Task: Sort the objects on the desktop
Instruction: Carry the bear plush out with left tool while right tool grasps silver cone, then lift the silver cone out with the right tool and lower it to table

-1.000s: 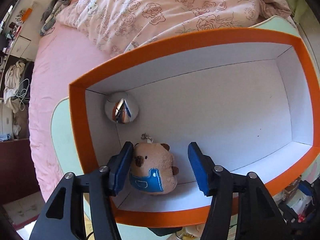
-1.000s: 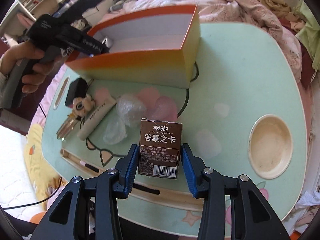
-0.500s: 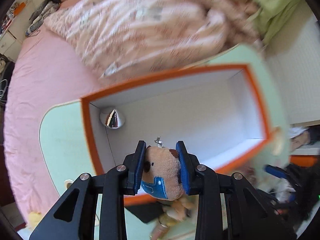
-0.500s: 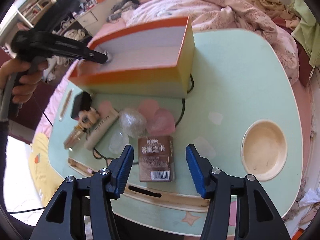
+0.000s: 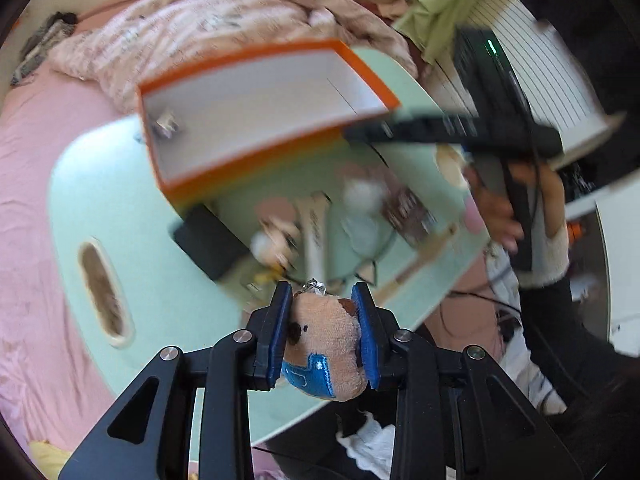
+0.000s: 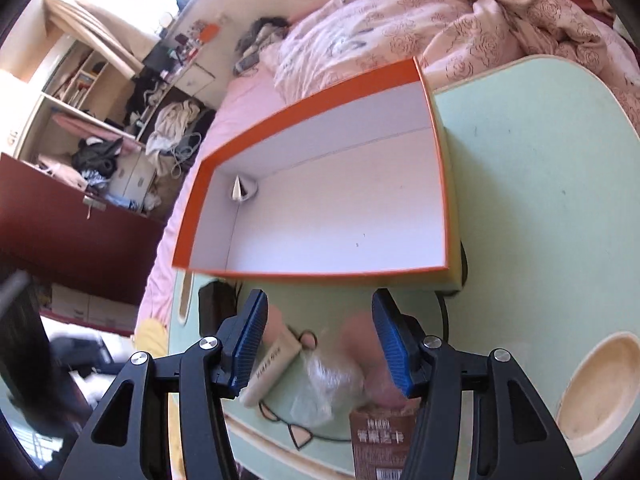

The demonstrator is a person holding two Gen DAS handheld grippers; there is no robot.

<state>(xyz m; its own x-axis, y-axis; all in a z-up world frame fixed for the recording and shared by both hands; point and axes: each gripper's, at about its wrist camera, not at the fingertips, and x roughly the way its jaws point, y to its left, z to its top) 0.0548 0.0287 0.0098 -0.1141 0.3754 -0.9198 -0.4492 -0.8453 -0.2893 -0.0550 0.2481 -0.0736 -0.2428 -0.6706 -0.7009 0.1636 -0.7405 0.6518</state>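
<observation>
My left gripper (image 5: 322,332) is shut on a small tan plush bear in blue overalls (image 5: 324,350) and holds it above the near edge of the green table (image 5: 132,208), away from the orange-rimmed white box (image 5: 256,116). My right gripper (image 6: 320,344) is open and empty, hovering above the table in front of the box (image 6: 332,208). Below it lie a white tube (image 6: 272,368), a crumpled clear plastic wrap (image 6: 328,384) and the brown card box (image 6: 380,440). A silver cone-shaped object (image 6: 241,191) sits in the box's far left corner.
A black flat object (image 5: 210,240) and a small figure toy (image 5: 276,240) lie on the table left of the tube. A round recess (image 6: 600,384) is in the table at the right. A pink bed with a floral quilt (image 6: 440,24) lies behind the table.
My left gripper closed on the plush bear inside the box, lifted it out and pulled back over the table edge. My right gripper let go of the brown card box, rose and moved toward the orange box.
</observation>
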